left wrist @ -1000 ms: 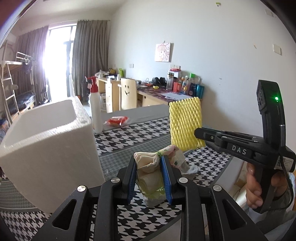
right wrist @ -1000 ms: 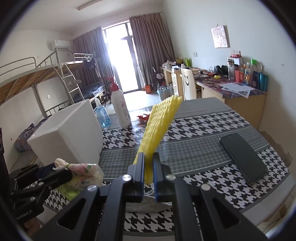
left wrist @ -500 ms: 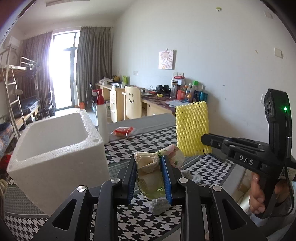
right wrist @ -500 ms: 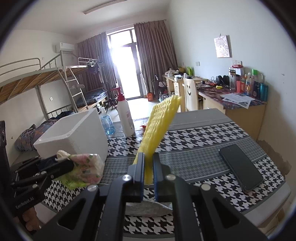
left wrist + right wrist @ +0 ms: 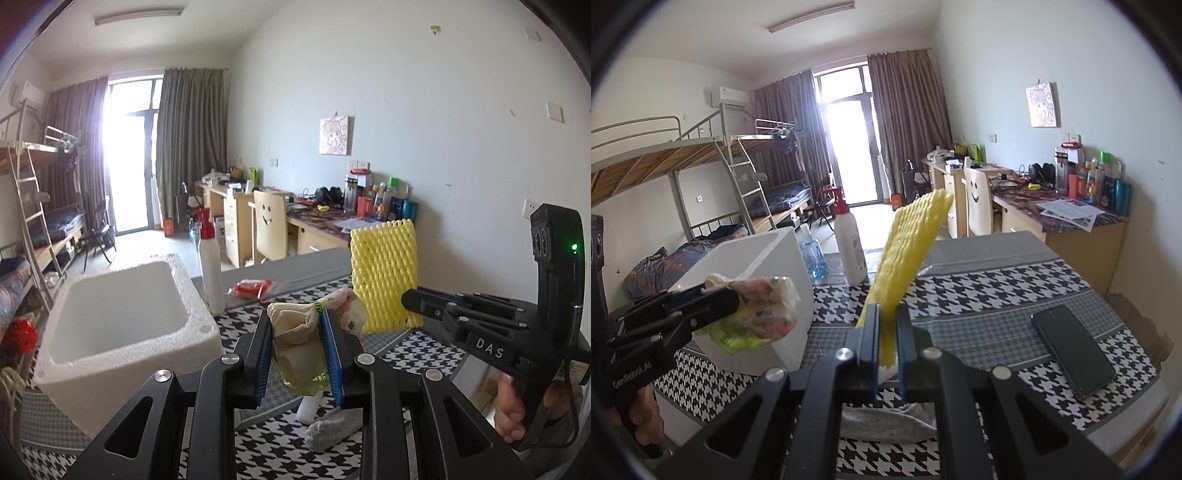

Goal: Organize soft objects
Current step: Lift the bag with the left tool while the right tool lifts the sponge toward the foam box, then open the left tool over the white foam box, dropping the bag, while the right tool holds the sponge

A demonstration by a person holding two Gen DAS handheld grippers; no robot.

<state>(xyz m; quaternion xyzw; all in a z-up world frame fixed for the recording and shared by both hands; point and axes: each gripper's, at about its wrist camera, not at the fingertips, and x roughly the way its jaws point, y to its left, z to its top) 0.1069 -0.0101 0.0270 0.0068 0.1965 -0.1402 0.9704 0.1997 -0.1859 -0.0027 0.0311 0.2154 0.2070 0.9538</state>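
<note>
Cloth, grey and crumpled (image 5: 886,424), lies on the table just below and ahead of the right gripper (image 5: 886,332), half hidden by the black gripper frame; in the left wrist view only a grey lump and a white roll beside it (image 5: 310,406) show under the left gripper (image 5: 299,332), and what the roll is cannot be told. The hand (image 5: 513,410) on the right gripper's handle is cut off at the frame edge.

The table (image 5: 997,280) wears a black-and-white houndstooth cover with grey bands. A dark phone (image 5: 1071,347) lies flat to the right of the right gripper. An open white foam box (image 5: 110,325) stands ahead and left of the left gripper, with a white pump bottle (image 5: 210,273) just beyond it and a red packet (image 5: 251,288) near that. Bunk beds, curtains, a bright door and cluttered desks fill the room behind.

The left gripper is clamped on a soft bundle in floral and green plastic wrap (image 5: 295,339), held off the table beside the box. The right gripper's jaws are pressed nearly together on the bottom edge of a yellow foam net sleeve (image 5: 908,251), which stands up and leans away from it.
</note>
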